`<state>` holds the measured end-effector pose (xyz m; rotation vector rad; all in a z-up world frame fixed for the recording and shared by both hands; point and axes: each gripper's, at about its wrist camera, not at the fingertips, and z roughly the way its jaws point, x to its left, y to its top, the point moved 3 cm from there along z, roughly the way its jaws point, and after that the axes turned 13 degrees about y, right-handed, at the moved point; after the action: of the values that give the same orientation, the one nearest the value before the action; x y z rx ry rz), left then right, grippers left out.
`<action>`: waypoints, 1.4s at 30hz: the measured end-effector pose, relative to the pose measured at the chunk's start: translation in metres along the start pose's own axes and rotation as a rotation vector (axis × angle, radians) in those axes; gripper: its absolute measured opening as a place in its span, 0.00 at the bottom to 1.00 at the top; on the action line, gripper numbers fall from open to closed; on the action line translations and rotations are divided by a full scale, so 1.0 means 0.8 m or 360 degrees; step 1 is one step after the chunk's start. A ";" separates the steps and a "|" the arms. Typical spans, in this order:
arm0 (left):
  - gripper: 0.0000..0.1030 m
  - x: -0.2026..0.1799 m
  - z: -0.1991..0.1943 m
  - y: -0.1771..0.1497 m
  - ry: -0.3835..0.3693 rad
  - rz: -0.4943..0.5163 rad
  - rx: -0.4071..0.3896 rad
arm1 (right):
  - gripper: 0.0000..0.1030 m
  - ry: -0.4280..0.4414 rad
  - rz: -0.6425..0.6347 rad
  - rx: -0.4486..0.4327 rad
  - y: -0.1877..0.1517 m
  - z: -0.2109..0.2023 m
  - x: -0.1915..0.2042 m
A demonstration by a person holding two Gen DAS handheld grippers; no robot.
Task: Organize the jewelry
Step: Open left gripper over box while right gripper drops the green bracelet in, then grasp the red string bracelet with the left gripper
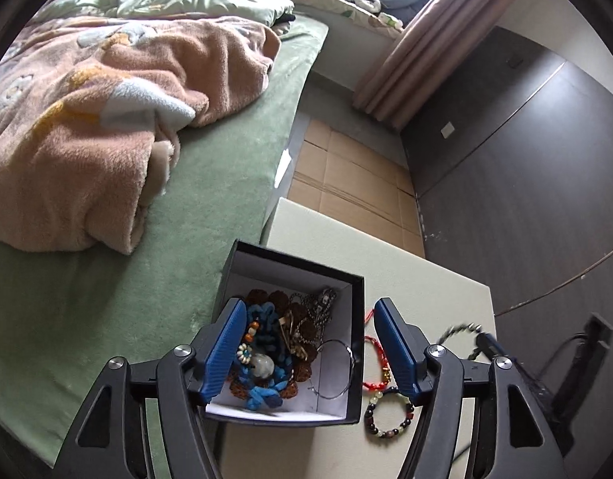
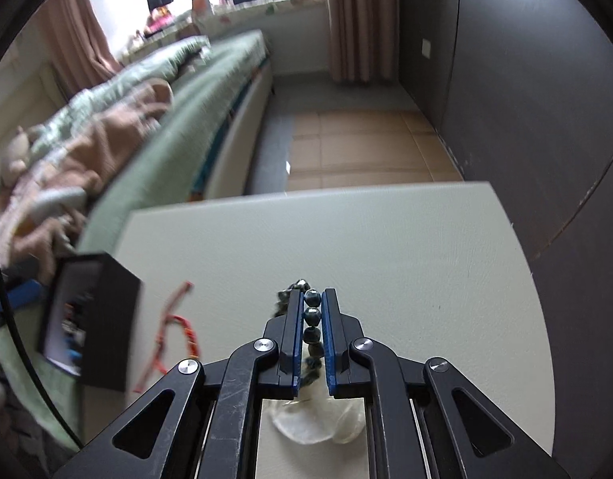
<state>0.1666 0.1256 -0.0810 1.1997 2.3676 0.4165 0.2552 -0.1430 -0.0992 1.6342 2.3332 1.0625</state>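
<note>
A black jewelry box (image 1: pixel 356 299) with a white inside stands at the left edge of a pale table (image 1: pixel 426 279), holding blue beads, brown beads, a chain and a thin wire hoop. My left gripper (image 1: pixel 310 307) is open and straddles the box's right side. A red cord bracelet (image 1: pixel 376 363) and a dark-and-pale bead bracelet (image 1: pixel 390 413) lie on the table right of the box. My right gripper (image 2: pixel 311 299) is shut on a dark grey-blue bead bracelet (image 2: pixel 312 315), held above the table; it shows blurred in the left wrist view (image 1: pixel 462 333). The box (image 2: pixel 107 319) and red cord (image 2: pixel 175 331) lie to its left.
A bed with a green sheet (image 1: pixel 167 247) and a peach blanket (image 1: pixel 87 127) borders the table's left. Cardboard sheets (image 1: pixel 354 183) cover the floor beyond. A dark wall (image 1: pixel 526 159) and pink curtain (image 1: pixel 418 60) stand to the right. A clear plastic piece (image 2: pixel 318 419) lies under my right gripper.
</note>
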 end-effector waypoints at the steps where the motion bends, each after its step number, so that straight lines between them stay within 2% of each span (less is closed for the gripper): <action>1: 0.66 0.001 -0.002 -0.003 -0.0004 -0.0004 0.0007 | 0.10 0.0021 0.0000 -0.0022 0.002 -0.004 0.002; 7: 0.66 0.010 -0.012 -0.005 -0.0006 -0.0007 -0.0018 | 0.10 0.0189 -0.0009 -0.0158 0.007 -0.042 0.031; 20: 0.66 0.042 -0.031 0.001 0.0006 -0.0056 -0.0074 | 0.10 0.0494 -0.0033 -0.0245 0.007 -0.053 0.116; 26: 0.66 0.047 -0.030 0.003 0.0002 -0.0066 -0.0070 | 0.10 0.0630 -0.0057 -0.0243 0.008 -0.045 0.158; 32: 0.66 0.048 -0.028 0.004 0.0002 -0.0082 -0.0089 | 0.11 0.0699 -0.0038 -0.0188 0.005 -0.018 0.185; 33: 0.66 0.048 -0.029 0.004 -0.0012 -0.0090 -0.0097 | 0.12 0.0689 -0.0022 -0.0150 0.004 -0.010 0.185; 34: 0.66 0.048 -0.030 0.003 -0.0043 -0.0106 -0.0104 | 0.20 0.0684 -0.0003 -0.0117 0.003 -0.004 0.183; 35: 0.66 0.049 -0.031 0.003 -0.0072 -0.0131 -0.0111 | 0.32 0.0690 0.0033 -0.0095 0.003 -0.001 0.177; 36: 0.66 0.049 -0.033 0.002 -0.0093 -0.0166 -0.0135 | 0.40 0.0696 0.0057 -0.0097 0.003 -0.001 0.172; 37: 0.66 0.049 -0.035 0.002 -0.0108 -0.0188 -0.0164 | 0.54 0.0700 0.0083 -0.0111 0.003 -0.003 0.165; 38: 0.66 0.048 -0.037 0.001 -0.0111 -0.0191 -0.0184 | 0.63 0.0699 0.0107 -0.0138 0.003 -0.010 0.155; 42: 0.66 0.035 -0.041 -0.004 -0.0098 -0.0154 -0.0237 | 0.64 0.0692 0.0155 -0.0206 0.004 -0.031 0.129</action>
<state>0.1330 0.1445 -0.0617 1.0119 2.2877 0.5067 0.2032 -0.0660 -0.0481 1.6137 2.3765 1.7007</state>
